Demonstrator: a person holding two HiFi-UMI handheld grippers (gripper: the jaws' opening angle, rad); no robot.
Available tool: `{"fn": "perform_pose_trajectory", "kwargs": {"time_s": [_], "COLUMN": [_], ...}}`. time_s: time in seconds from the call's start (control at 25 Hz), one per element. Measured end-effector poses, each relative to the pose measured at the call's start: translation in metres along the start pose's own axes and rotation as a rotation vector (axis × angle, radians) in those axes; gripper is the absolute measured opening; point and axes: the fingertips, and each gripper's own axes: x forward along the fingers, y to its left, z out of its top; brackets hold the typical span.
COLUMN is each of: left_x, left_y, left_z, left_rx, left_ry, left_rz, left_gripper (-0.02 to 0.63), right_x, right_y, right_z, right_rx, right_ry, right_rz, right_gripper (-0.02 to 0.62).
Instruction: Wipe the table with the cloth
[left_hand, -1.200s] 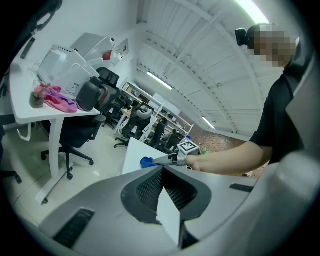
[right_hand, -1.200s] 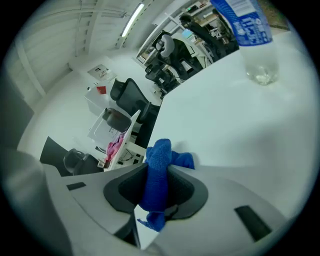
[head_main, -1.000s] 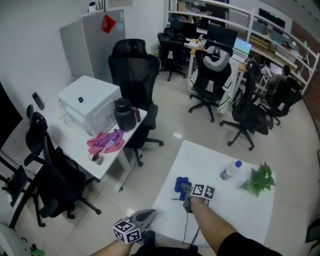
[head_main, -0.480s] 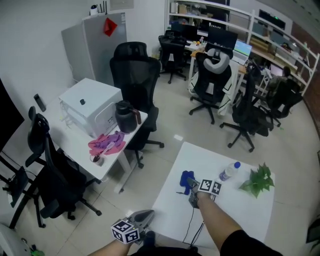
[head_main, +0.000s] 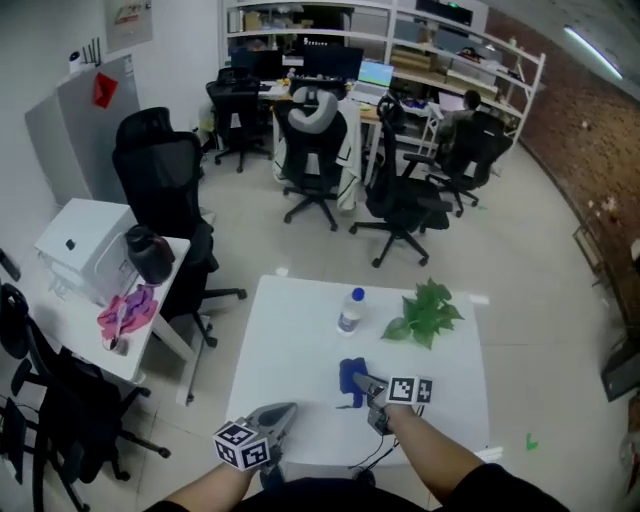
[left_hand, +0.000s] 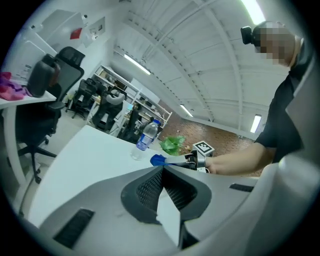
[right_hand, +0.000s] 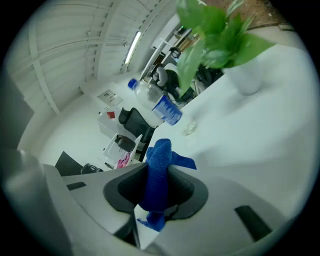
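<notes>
On the white table (head_main: 290, 340), near its front middle, lies a blue cloth (head_main: 350, 378). My right gripper (head_main: 370, 387) is shut on it and holds it against the tabletop. In the right gripper view the blue cloth (right_hand: 159, 170) is bunched between the pads, and its end sticks out past the jaws over the table (right_hand: 260, 135). My left gripper (head_main: 286, 410) hovers at the table's front left edge, jaws together with nothing in them. From the left gripper view the cloth (left_hand: 158, 160) shows as a blue tip over the table (left_hand: 75, 155).
A water bottle (head_main: 350, 310) and a small green plant (head_main: 425, 312) stand behind the cloth, further back on the table. A side table (head_main: 150, 335) at the left carries a pink rag, a dark jug and a white box. Black office chairs (head_main: 165, 190) stand beyond.
The head view has swung round, so the table now shows square-on. The right gripper stays shut on the cloth and has slid it a little across the tabletop. The left gripper stays at the front edge.
</notes>
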Motion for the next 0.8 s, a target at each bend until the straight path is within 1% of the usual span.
{"fn": "perform_pose_trajectory", "kwargs": {"time_s": [0.16, 0.28, 0.36, 0.48, 0.56, 0.64, 0.72, 0.8], "left_x": [0.073, 0.123, 0.151, 0.187, 0.207, 0.222, 0.233, 0.24], "left_y": [-0.063, -0.115, -0.148, -0.192, -0.216, -0.236, -0.252, -0.263], "left_z": [-0.018, -0.036, -0.051, -0.08, -0.1, -0.117, -0.131, -0.14], "left_rx": [0.023, 0.031, 0.031, 0.04, 0.058, 0.072, 0.078, 0.077], "left_ry": [0.076, 0.135, 0.173, 0.242, 0.295, 0.34, 0.376, 0.4], "left_rz": [-0.122, -0.205, -0.255, -0.322, -0.358, -0.385, -0.403, -0.412], "left_gripper": [-0.005, -0.005, -0.005, -0.005, -0.005, -0.005, -0.005, -0.005], "right_x": [-0.112, -0.199, -0.253, -0.324, -0.357, -0.376, -0.382, -0.381], "right_y": [-0.066, -0.117, -0.152, -0.205, -0.235, -0.258, -0.27, -0.273], "right_z": [0.019, 0.024, 0.019, -0.001, -0.017, -0.031, -0.041, -0.042], "right_rx": [0.021, 0.048, 0.069, 0.123, 0.156, 0.172, 0.172, 0.165], "right_ry": [-0.099, -0.164, -0.191, -0.222, -0.233, -0.226, -0.217, -0.228], "right_rz": [-0.084, -0.157, -0.212, -0.305, -0.363, -0.404, -0.422, -0.422], "right_gripper": [0.109, 0.109, 0.109, 0.11, 0.112, 0.114, 0.123, 0.133]}}
